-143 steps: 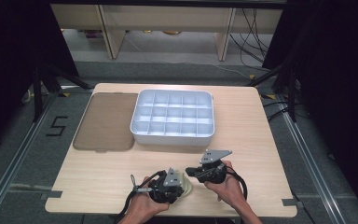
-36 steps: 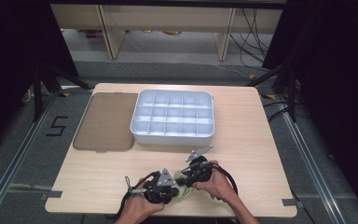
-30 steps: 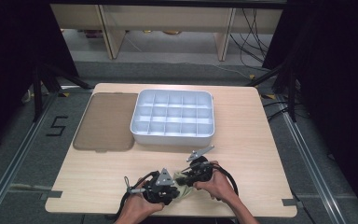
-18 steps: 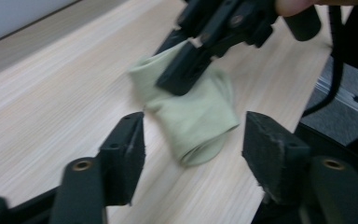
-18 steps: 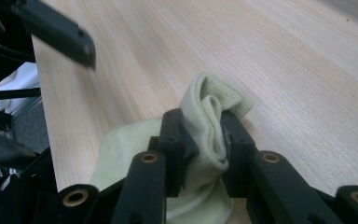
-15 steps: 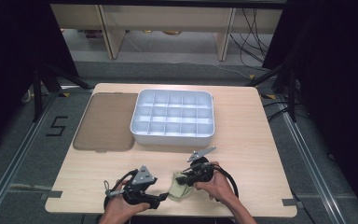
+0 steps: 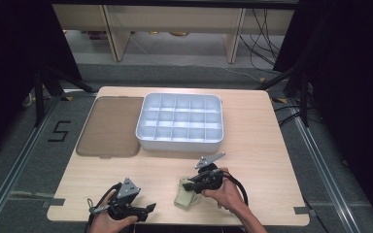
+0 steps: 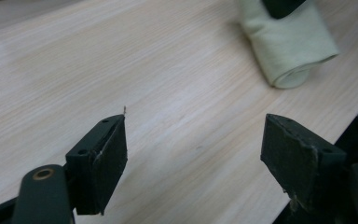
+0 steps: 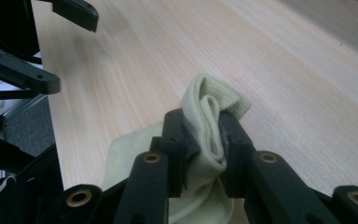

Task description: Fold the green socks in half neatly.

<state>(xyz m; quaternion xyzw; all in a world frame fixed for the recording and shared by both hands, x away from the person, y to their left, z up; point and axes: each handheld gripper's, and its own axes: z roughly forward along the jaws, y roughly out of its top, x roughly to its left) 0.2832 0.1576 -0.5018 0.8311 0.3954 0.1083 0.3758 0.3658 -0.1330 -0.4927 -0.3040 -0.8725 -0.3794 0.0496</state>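
A pale green rolled sock (image 7: 184, 196) lies near the table's front edge, right of centre. My right gripper (image 7: 190, 186) is shut on it; in the right gripper view the folded cloth of the sock (image 9: 208, 119) is pinched between the two black jaws. My left gripper (image 7: 148, 209) sits at the front edge, well to the left of the sock. Its jaws have just been opening and stand wide apart with only bare wood between them in the left gripper view. There the sock (image 8: 286, 44) lies ahead and to the right.
A white compartment tray (image 7: 179, 141) with several empty cells stands at the table's middle back. A brown flat lid (image 7: 109, 126) lies to its left. Light wood tabletop (image 7: 252, 150) stretches between the tray and the hands.
My left gripper has let go of the sock, opened and slid left along the front edge. The right gripper has stayed put, still clamped on the sock.
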